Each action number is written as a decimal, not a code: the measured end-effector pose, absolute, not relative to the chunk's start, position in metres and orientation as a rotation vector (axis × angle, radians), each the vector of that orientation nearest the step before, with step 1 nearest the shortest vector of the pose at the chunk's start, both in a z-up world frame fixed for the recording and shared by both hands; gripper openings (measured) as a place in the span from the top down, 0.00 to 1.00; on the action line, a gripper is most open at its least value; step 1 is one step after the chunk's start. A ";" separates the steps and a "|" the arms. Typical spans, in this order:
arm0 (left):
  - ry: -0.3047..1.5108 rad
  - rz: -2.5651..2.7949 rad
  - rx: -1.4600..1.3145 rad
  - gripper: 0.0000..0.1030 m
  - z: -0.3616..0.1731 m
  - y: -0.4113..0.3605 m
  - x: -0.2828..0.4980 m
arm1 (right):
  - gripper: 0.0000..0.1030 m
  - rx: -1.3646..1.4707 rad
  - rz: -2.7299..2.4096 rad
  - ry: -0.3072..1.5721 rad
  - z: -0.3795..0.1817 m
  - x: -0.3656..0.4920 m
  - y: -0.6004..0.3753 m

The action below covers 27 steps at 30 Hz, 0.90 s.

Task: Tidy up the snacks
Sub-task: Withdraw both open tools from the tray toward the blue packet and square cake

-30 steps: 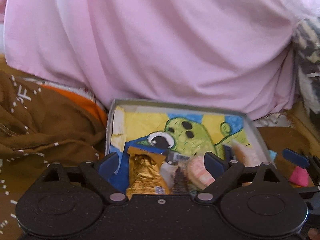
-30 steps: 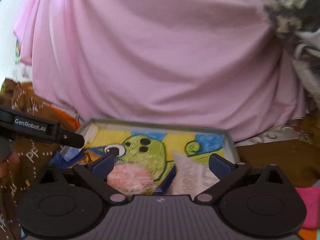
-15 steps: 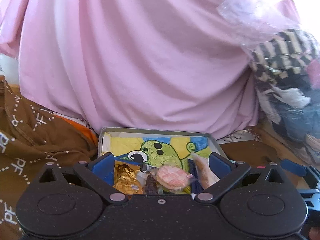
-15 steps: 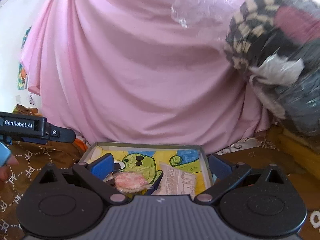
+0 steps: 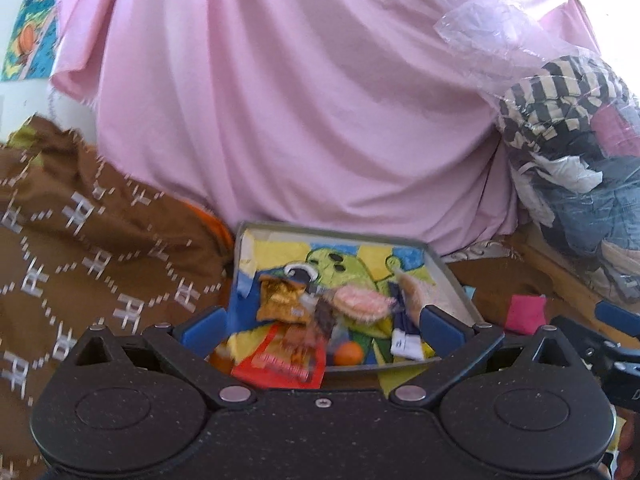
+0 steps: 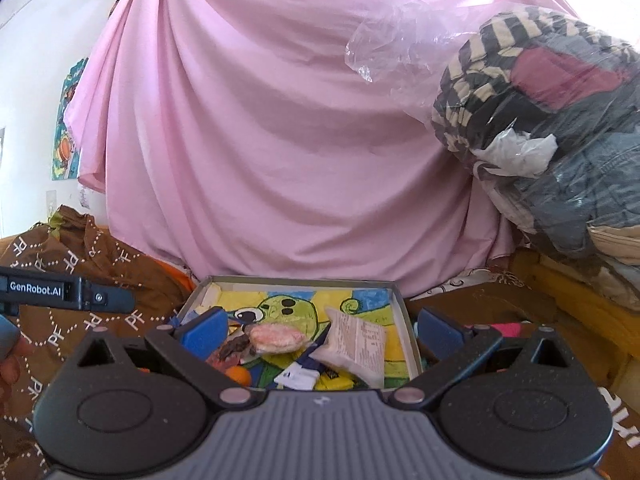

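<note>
- Left wrist view: the left tool [image 5: 324,326] hangs with its two blue-padded fingers spread wide and nothing between them, above the near edge of a shallow grey rectangular tray [image 5: 454,276] lined with a yellow, blue and green cartoon picture.
- The snacks lie heaped in the near half of the tray: a crinkled gold foil packet [image 5: 280,300] at the left, a round pink wafer in clear wrap [image 5: 360,300] just right of it, a dark brown bar [image 5: 325,316] between them, a red and orange pouch [image 5: 280,364] over the near rim, and a small orange ball [image 5: 349,353] beside it.
- A brown cloth with white lettering [image 5: 80,240] lies left of the tray; a pink draped sheet [image 5: 280,100] hangs behind it.
- A small pink block [image 5: 524,313] sits right of the tray, apart from it.
- Right wrist view: the right tool [image 6: 320,330] is likewise fully parted and empty, near the same tray [image 6: 412,344].
- Between its fingers show the pink wafer [image 6: 276,338], a clear packet with printed text [image 6: 356,344] tilted at the right, the orange ball [image 6: 238,374] and a small white and blue sachet [image 6: 300,376].
- The left tool's black arm [image 6: 68,292] reaches in from the left, over the brown cloth [image 6: 100,264].
- A clear plastic bag of folded clothes [image 6: 560,140] is piled at the far right.
</note>
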State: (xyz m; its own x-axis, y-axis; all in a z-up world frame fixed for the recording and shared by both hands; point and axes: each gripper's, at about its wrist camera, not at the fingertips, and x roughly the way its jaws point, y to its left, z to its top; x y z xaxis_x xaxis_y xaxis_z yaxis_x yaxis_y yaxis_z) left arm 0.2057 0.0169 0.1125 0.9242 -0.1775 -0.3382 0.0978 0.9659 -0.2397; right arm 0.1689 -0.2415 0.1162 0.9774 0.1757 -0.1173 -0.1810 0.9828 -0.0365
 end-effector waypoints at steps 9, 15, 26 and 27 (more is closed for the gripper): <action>0.341 -0.133 -0.195 0.01 0.089 0.023 0.168 | 0.00 -0.049 0.153 0.141 0.099 0.130 -0.241; 0.369 -0.172 -0.142 0.01 0.072 0.018 0.154 | 0.00 -0.062 0.106 0.201 0.078 0.116 -0.241; 0.516 -0.184 -0.087 0.01 0.021 0.005 0.154 | 0.00 -0.087 0.039 0.420 0.029 0.113 -0.237; 0.532 -0.180 -0.078 0.01 0.017 0.004 0.155 | 0.00 -0.084 0.035 0.442 0.025 0.114 -0.237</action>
State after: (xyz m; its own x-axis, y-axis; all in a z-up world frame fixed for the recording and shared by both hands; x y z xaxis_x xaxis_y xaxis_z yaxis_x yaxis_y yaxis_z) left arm 0.1551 0.0045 0.0170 0.8466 -0.1907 -0.4969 0.1505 0.9813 -0.1201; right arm 0.1143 -0.2372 0.0252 0.9033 0.0151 -0.4288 -0.0517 0.9959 -0.0739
